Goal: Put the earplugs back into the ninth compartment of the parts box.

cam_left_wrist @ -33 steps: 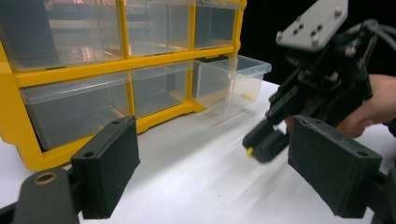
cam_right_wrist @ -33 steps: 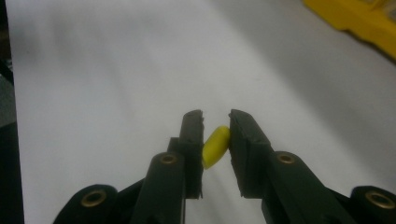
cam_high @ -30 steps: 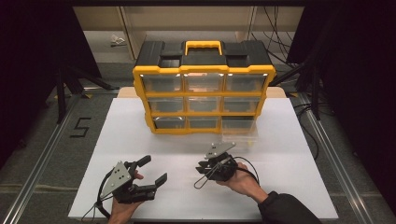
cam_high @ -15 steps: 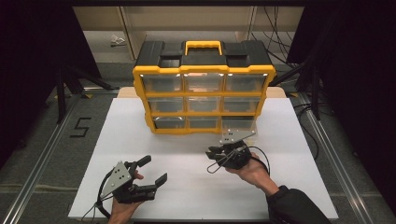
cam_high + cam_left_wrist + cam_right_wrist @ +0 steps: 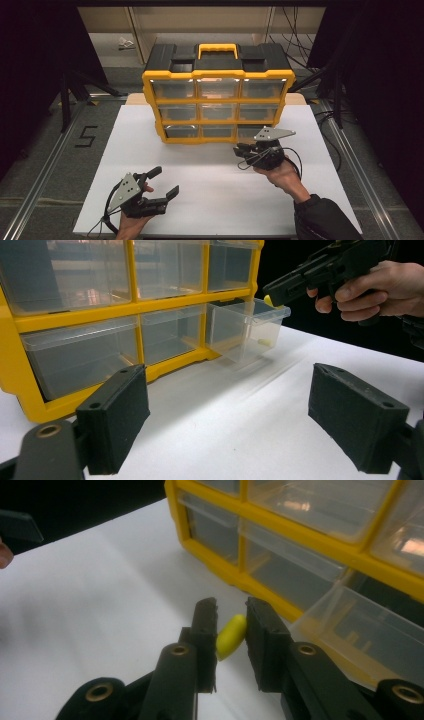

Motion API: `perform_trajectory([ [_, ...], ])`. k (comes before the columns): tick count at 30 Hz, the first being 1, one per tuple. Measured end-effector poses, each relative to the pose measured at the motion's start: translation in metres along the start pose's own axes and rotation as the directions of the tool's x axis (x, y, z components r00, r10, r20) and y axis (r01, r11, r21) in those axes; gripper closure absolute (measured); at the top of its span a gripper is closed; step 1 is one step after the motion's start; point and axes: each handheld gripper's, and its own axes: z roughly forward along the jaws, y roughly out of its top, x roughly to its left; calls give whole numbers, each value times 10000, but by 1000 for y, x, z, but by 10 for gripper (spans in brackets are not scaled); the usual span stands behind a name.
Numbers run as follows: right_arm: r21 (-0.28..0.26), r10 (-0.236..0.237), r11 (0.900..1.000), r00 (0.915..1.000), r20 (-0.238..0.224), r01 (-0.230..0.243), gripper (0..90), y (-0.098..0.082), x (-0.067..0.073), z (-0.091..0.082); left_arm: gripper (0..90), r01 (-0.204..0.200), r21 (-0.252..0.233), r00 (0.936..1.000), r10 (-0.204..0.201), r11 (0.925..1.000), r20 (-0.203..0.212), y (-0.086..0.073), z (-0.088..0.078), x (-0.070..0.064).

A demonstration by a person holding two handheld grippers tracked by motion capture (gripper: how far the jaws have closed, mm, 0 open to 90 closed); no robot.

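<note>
The right gripper (image 5: 231, 625) pinches a small yellow oval piece (image 5: 231, 636) by the yellow plastic drawer box (image 5: 218, 95); the left gripper (image 5: 162, 182) is wide open, beside a floor "5" (image 5: 86, 136).

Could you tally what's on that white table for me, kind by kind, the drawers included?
Yellow drawer organizer: 1
Clear drawers in it: 9, with the bottom-right drawer pulled out
Hand-held grippers: 2, left hand-held gripper and right hand-held gripper
Small yellow capsule-shaped piece between the right one's jaws: 1
Total: 13
</note>
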Motion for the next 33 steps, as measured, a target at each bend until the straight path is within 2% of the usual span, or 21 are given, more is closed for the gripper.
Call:
perform_trajectory([
  [14,-410,363,9986,9987,362,-349,750,2,-14,-10,161,6,-6,10000,-6,10000,1,0,0,0],
  [33,-815,797,9940,9926,912,-724,747,0,-31,-17,162,2,10,10000,-2,10000,4,0,0,0],
])
